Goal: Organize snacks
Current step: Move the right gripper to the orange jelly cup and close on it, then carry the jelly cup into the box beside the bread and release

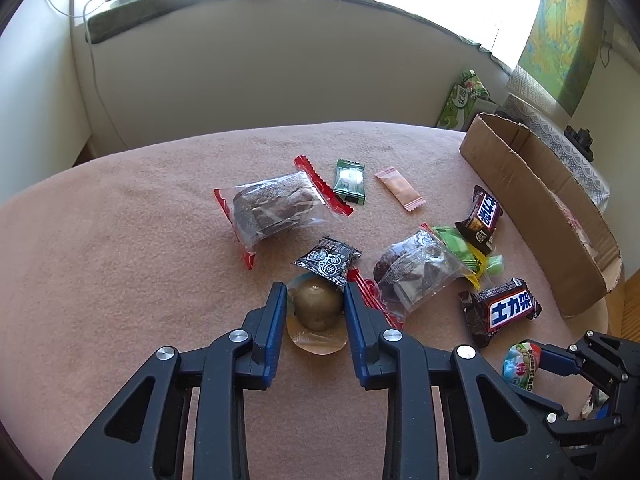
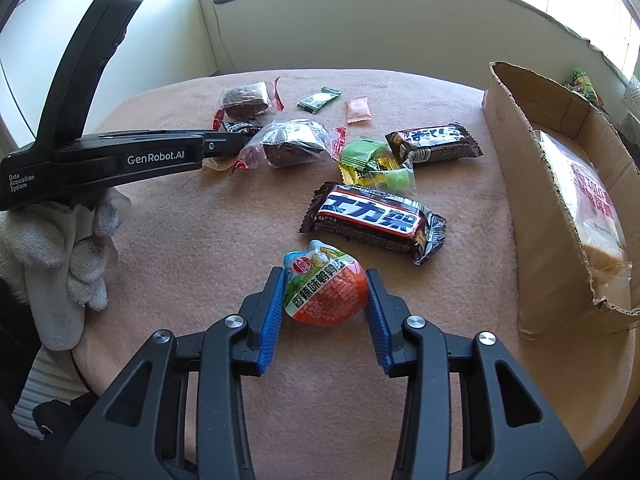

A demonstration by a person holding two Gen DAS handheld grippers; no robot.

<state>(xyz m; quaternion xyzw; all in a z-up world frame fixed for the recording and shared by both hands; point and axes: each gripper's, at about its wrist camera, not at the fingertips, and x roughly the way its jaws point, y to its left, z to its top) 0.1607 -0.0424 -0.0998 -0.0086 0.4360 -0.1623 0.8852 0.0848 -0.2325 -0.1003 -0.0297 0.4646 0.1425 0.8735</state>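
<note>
Both grippers are down on the table at once. The left gripper [image 1: 315,304] has its blue ribbed pads pressed against a smooth brown egg [image 1: 319,307], vacuum-sealed in clear film, so I call that clenched on it. The right gripper [image 2: 326,300] brackets an orange egg-shaped packet [image 2: 326,290]: the left pad touches, but on the right I cannot tell whether there is contact, so not gripped yet.

Progress looks early. The torn cardboard box [image 2: 532,208] at the right holds a bag of sliced bread [image 2: 596,216], while most snacks lie scattered on the fuzzy pink cloth [image 1: 120,260]: two glossy dark chocolate bars [image 2: 376,220], two crinkly clear cake packets [image 1: 276,204], a green wafer packet [image 1: 350,182], a pale pink sachet [image 1: 400,190], and green candies [image 2: 372,164].
</note>
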